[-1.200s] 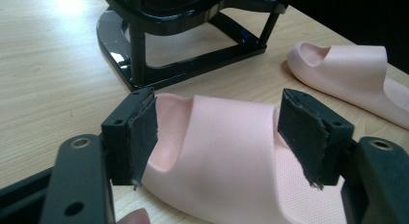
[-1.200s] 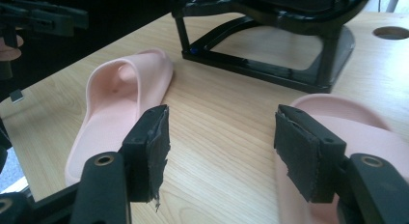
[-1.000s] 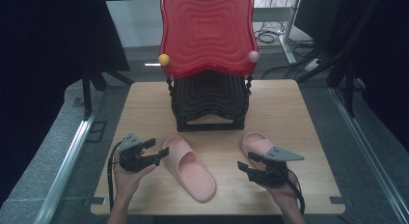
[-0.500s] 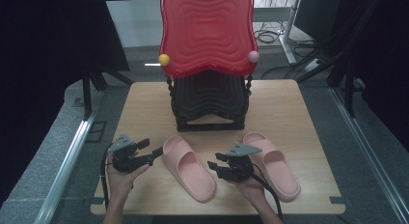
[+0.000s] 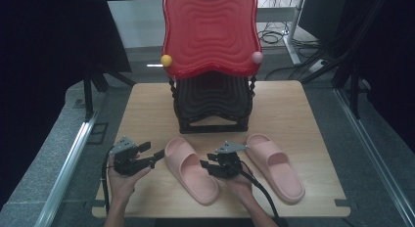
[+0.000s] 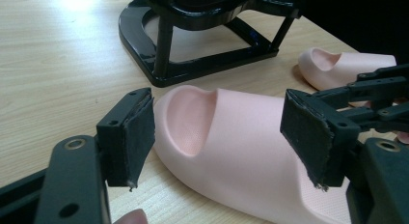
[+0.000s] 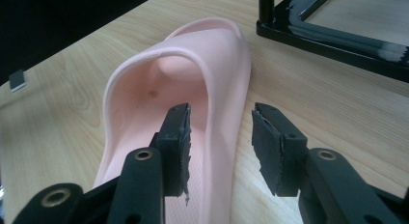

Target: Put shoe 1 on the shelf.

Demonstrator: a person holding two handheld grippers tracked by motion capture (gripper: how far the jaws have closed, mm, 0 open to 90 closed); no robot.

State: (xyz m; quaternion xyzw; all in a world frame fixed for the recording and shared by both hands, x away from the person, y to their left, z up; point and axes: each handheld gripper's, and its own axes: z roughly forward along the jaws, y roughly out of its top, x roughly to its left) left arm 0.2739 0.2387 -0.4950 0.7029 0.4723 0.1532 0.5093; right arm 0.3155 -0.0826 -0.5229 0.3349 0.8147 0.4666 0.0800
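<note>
Since the pink slipper point(image 7: 193, 89) looks soft and light, the right gripper point(image 7: 219, 147), jaws closing half-wide, straddles its side wall.

Two pale pink slippers, the nearer slipper point(image 5: 191, 170) and the farther slipper point(image 5: 275, 166), are lying on a light wood-grain table point(image 5: 303, 109). A glossy black rack point(image 5: 213, 102) is carrying a bright red tray point(image 5: 210, 34) with a rippled wave pattern, flanked by a yellow ball point(image 5: 166, 60) and a pink ball point(image 5: 257, 57). Both the left gripper point(image 5: 157, 154) and right gripper point(image 5: 204, 166) are showing black, with dark, frayed pads.
</note>
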